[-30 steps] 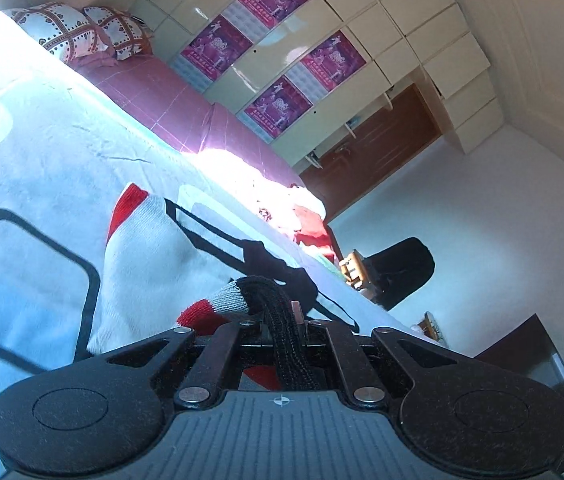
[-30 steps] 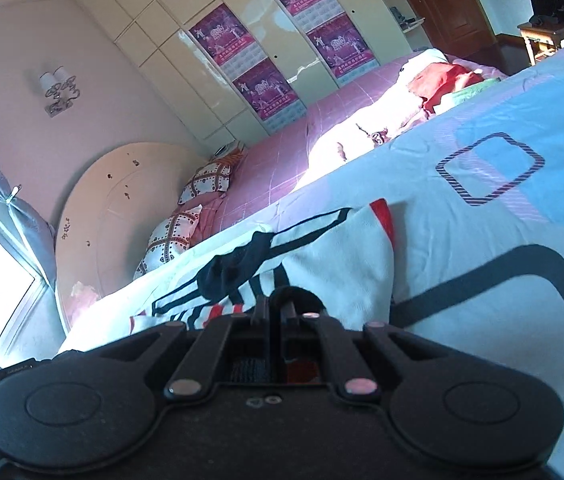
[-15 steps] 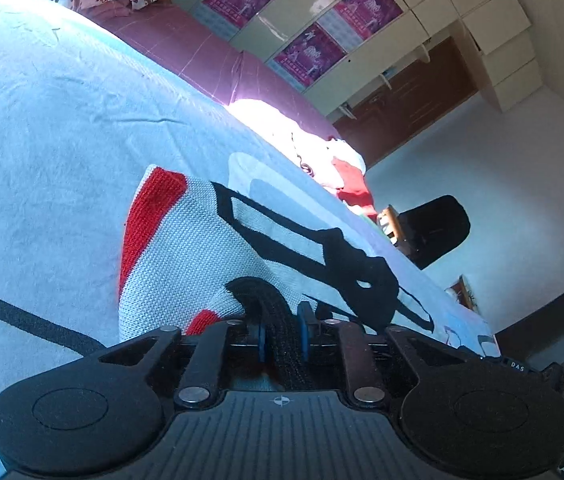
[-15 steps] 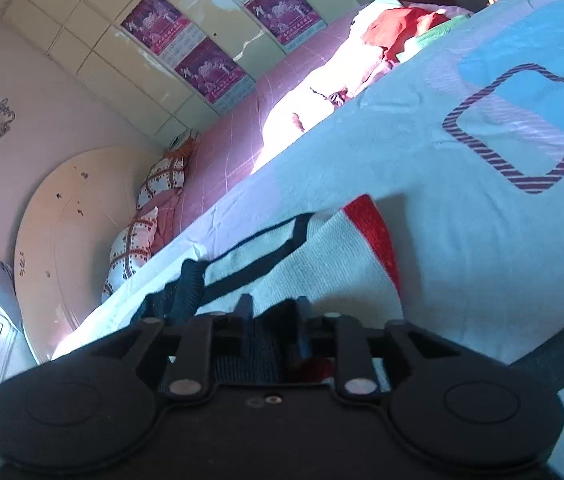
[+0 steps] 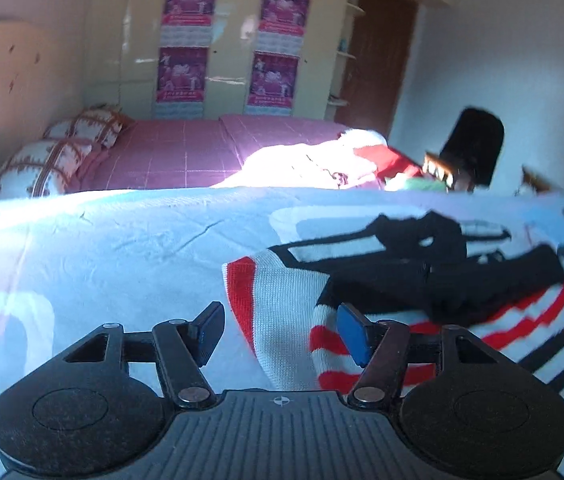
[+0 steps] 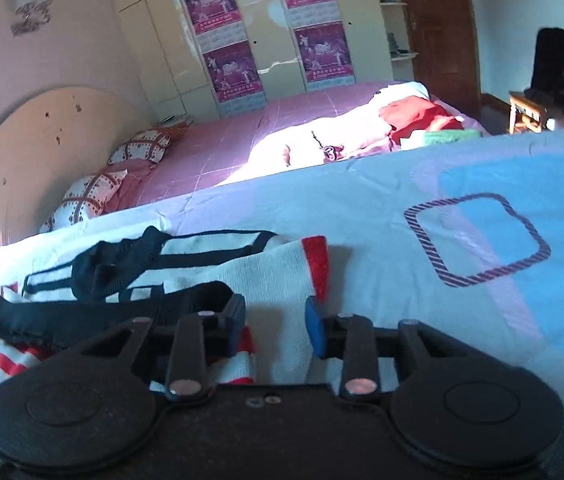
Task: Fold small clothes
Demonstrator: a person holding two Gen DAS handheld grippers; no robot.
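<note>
Both the left tongs (image 5: 280, 330) and right tongs (image 6: 276, 326) gape wide, empty, over the white knitted red-and-black-striped sweater (image 5: 294, 312) lying folded on the pale-blue patterned bed sheet (image 6: 382, 216), so the fold seems laid; next, judge a fresh grip.

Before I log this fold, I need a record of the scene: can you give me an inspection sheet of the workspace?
Surface: bed sheet, pale blue with square prints, a few creases.
Job's things: knitted sweater, white with red and black stripes, lying on the sheet with a black edge folded across it.
Clutter: nothing seen on the sheet beside the sweater.
Grippers: left gripper open, sweater between and under its fingers; right gripper open over the sweater's red-cuffed end.
Cables: nothing seen for sure.
Surroundings: pink bed with pillows and a heap of clothes; wardrobe with posters; brown door.
</note>
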